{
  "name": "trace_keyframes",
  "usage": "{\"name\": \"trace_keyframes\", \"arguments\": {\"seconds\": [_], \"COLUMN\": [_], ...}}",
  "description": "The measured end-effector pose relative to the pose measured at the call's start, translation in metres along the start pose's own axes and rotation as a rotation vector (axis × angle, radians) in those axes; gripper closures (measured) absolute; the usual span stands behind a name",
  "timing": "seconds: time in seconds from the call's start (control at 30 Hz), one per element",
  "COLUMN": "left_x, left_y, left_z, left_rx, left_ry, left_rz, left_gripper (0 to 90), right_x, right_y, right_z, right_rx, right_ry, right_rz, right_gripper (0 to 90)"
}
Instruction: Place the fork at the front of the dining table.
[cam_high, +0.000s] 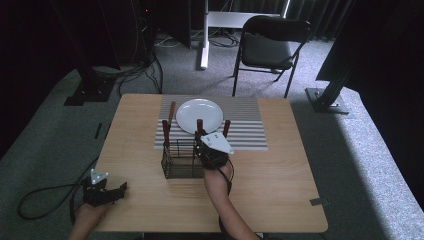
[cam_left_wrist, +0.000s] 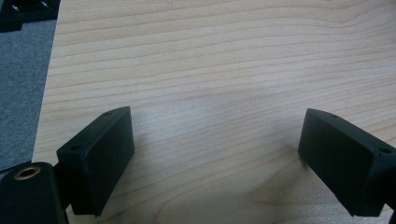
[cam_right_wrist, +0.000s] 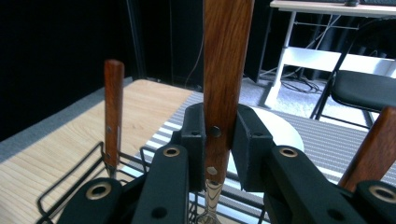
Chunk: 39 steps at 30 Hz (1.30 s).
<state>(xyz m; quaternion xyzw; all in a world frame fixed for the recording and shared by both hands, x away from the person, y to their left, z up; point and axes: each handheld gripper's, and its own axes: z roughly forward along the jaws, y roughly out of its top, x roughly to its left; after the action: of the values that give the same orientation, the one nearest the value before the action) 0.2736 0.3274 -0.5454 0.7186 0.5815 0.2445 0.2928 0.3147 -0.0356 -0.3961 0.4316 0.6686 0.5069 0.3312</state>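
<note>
Hand-held gripper, right (cam_right_wrist: 218, 149): it was found clamped on a wooden-handled utensil (cam_right_wrist: 224, 70), the two pads pressed against the lower handle at its rivets. The handle stood upright, with the metal shank seen just below the jaws, over the wire caddy (cam_high: 179, 160).

Two further wooden handles were noted in the caddy: one (cam_right_wrist: 113, 112) at its far left corner and one (cam_right_wrist: 373, 149) leaning at its right side. A white plate (cam_high: 199, 115) lay just behind the caddy on a striped mat (cam_high: 245, 127).

The left hand-held gripper (cam_left_wrist: 210, 158) was found with its jaws apart and nothing between them, over bare bench (cam_high: 280, 180) well to the left of the caddy.

Risks were judged as follows. The caddy was not steadied by the left hand-held gripper; were the utensil's working end to catch on the wire while being lifted, the caddy could be dragged or tipped toward the plate. The grip was taken low on a smooth, narrow handle, so the utensil could pivot between the pads. The handle leaning at the caddy's right side stood close to the right hand-held gripper and could be knocked. Whether the utensil's tip was clear of the wire could not be told.
</note>
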Motion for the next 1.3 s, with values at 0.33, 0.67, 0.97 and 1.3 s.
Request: {"name": "trace_keyframes", "arguments": {"seconds": [0.33, 0.67, 0.97, 1.3], "left_x": [0.000, 0.000, 0.000, 0.000], "left_y": [0.000, 0.000, 0.000, 0.000], "left_z": [0.000, 0.000, 0.000, 0.000], "left_rx": [0.000, -0.001, 0.000, -0.001], "left_ry": [0.000, 0.000, 0.000, 0.000], "left_rz": [0.000, 0.000, 0.000, -0.001], "left_gripper": [10.4, 10.4, 10.4, 10.4], "right_x": [0.000, -0.008, -0.015, -0.031], "right_y": [0.022, 0.045, 0.058, 0.073], "right_z": [-0.007, -0.009, -0.002, 0.013], "right_rx": [-0.031, -0.066, -0.074, -0.074], "right_ry": [0.004, -0.002, -0.010, -0.026], "right_rz": [-0.010, -0.017, -0.019, -0.001], "right_gripper": [76.0, 76.0, 76.0, 76.0]}}
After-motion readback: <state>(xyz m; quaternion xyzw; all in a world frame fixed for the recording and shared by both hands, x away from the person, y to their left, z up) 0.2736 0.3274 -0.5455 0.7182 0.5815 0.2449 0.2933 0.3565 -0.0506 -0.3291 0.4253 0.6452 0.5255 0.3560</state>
